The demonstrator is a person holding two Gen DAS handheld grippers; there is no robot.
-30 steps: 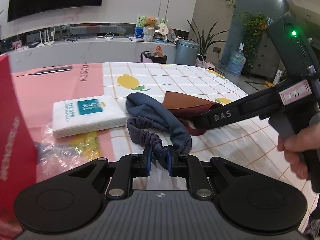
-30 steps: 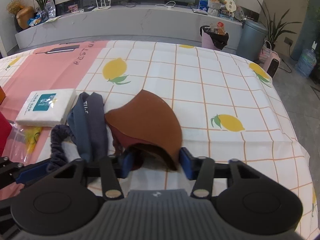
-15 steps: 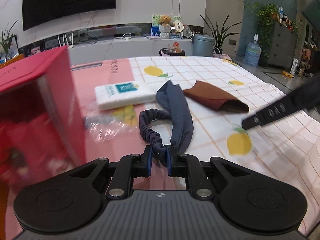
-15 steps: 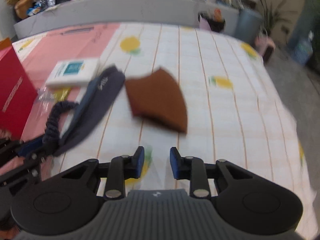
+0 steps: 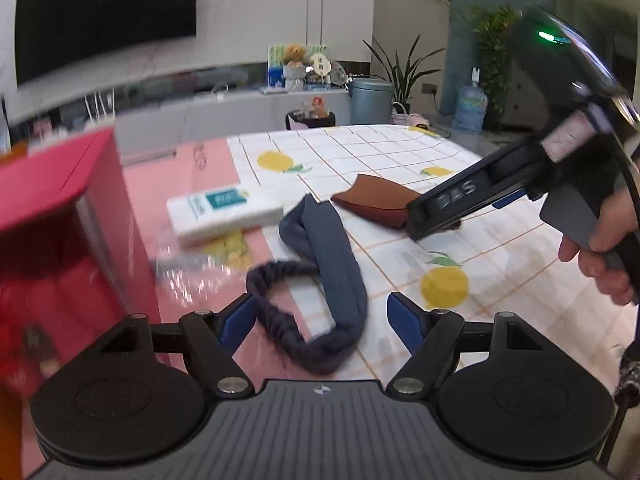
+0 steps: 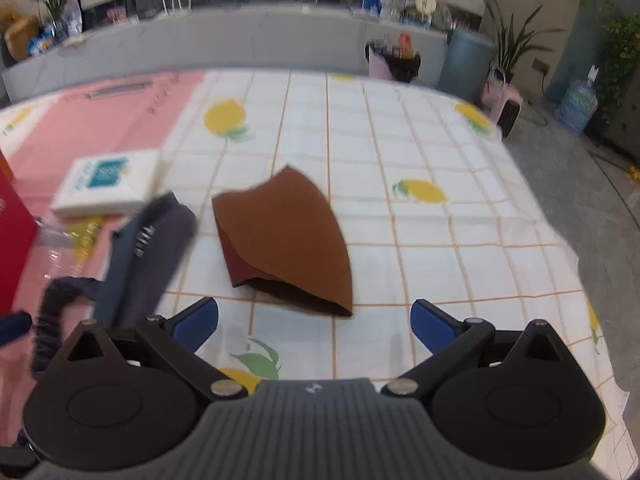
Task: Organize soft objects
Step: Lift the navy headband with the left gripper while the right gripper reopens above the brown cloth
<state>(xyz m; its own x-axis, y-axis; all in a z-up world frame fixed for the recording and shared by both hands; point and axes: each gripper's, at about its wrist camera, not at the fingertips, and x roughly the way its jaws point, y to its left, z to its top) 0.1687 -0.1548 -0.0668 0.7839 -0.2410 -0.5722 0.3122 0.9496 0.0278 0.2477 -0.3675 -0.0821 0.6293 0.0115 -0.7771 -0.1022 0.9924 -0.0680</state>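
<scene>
Both claws are opening, gripping nothing. The limp navy headband (image 5: pixel 320 240), left of the brown cloth (image 6: pixel 284 232), wants pinching at its scrunched elastic.

You are finding bare checked tablecloth (image 6: pixel 420 248) lying open to the right of the brown cloth (image 6: pixel 288 240), where a gripper could pass. To its left, the blue headband (image 6: pixel 148 248), the tissue pack (image 6: pixel 108 180) and the red box (image 5: pixel 60 240) are crowding the way.
</scene>
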